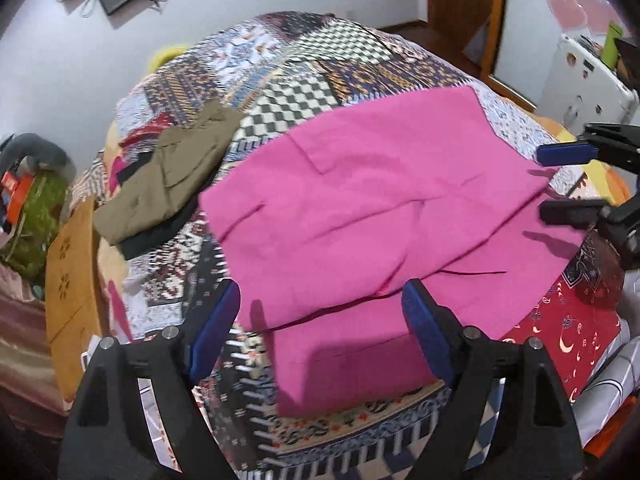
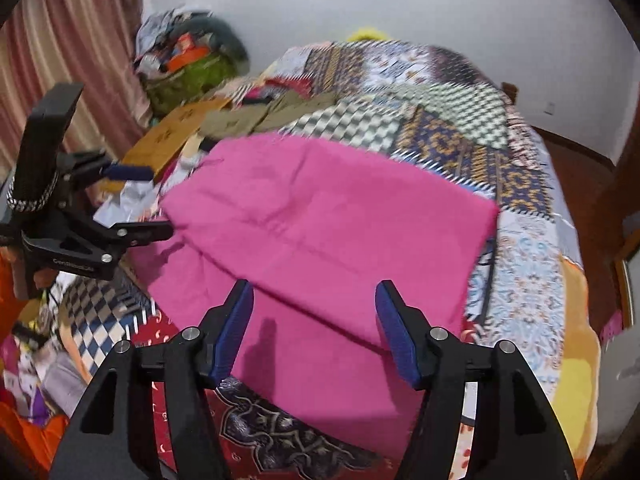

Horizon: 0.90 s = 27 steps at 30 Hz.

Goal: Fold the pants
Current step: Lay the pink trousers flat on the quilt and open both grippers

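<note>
Pink pants (image 1: 372, 184) folded on bed (image 1: 304, 64); left claw (image 1: 320, 320) and right claw (image 2: 314, 320) spread wide, gripping nothing.

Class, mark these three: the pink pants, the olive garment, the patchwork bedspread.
pink pants (image 1: 384, 184): left wrist view, middle of the flat fabric.
olive garment (image 1: 176, 176): left wrist view, centre of the folded cloth.
patchwork bedspread (image 2: 448, 136): right wrist view, bare blue-and-gold patch.

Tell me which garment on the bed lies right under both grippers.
The pink pants, spread flat on the patchwork quilt beneath the open left gripper and right gripper. The olive garment lies folded farther off, nearer the quilt's edge.
</note>
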Available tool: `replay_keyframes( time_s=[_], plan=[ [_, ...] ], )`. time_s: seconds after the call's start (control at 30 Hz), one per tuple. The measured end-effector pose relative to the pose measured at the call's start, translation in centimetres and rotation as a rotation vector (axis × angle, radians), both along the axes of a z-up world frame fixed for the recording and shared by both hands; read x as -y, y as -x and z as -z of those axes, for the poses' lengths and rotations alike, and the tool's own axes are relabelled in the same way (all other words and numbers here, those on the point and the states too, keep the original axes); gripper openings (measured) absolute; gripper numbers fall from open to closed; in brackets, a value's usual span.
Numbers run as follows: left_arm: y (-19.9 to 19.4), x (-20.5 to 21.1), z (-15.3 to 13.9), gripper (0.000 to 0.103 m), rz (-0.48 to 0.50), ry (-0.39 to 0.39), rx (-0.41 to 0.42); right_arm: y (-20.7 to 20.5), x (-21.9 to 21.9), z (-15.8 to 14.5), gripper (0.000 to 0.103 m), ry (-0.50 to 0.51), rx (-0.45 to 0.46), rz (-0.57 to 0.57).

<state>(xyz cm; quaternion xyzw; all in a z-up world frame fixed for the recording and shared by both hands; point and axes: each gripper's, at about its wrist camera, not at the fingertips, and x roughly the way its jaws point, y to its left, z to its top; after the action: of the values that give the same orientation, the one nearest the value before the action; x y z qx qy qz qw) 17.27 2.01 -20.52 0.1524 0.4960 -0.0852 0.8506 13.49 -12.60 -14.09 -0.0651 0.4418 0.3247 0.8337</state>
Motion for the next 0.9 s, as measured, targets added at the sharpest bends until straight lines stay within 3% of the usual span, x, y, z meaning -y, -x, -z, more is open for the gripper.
replay_keyframes(
  time_s=[0.17,0.27,0.3,0.37,0.47,0.5,0.53,0.6,0.7,0.9],
  plan=[
    [-0.1,1.2,1.0,0.083,0.033,0.001,-0.014,-0.4,-1.8,1.9,0.059,0.078,-0.014,-0.060],
    [-0.6,1.4,1.5,0.085,0.027,0.035,-0.030,-1.0,-2.4,2.4,0.056,0.076,-0.018,-0.077],
    [-0.8,1.3,1.7,0.086,0.021,0.049,-0.037,-1.3,-2.5,2.5,0.052,0.070,-0.023,-0.079],
    [-1.1,1.2,1.7,0.086,0.013,0.067,-0.043,-1.6,-2.9,2.5,0.030,0.061,-0.037,-0.088],
    [-1.2,1.2,1.6,0.086,0.010,0.067,-0.031,-1.9,-3.2,2.5,0.010,0.027,-0.056,-0.088],
    [-1.1,1.3,1.5,0.084,0.019,0.057,-0.013,-1.8,-3.3,2.3,0.009,0.020,-0.046,-0.089],
    [-0.8,1.5,1.3,0.081,0.033,0.047,0.012,-1.7,-3.3,2.1,0.008,0.016,-0.031,-0.085],
    [-0.6,1.7,1.2,0.059,0.043,0.026,0.034,-1.6,-3.1,1.3,0.006,-0.003,0.000,-0.072],
    [-0.6,1.7,1.1,0.035,0.029,0.029,0.041,-1.6,-2.5,0.2,0.005,-0.045,0.016,-0.050],
    [0.5,1.5,-0.1,0.019,0.024,0.057,0.076,-0.7,-1.8,-1.0,0.005,-0.056,0.043,-0.049]
  ],
)
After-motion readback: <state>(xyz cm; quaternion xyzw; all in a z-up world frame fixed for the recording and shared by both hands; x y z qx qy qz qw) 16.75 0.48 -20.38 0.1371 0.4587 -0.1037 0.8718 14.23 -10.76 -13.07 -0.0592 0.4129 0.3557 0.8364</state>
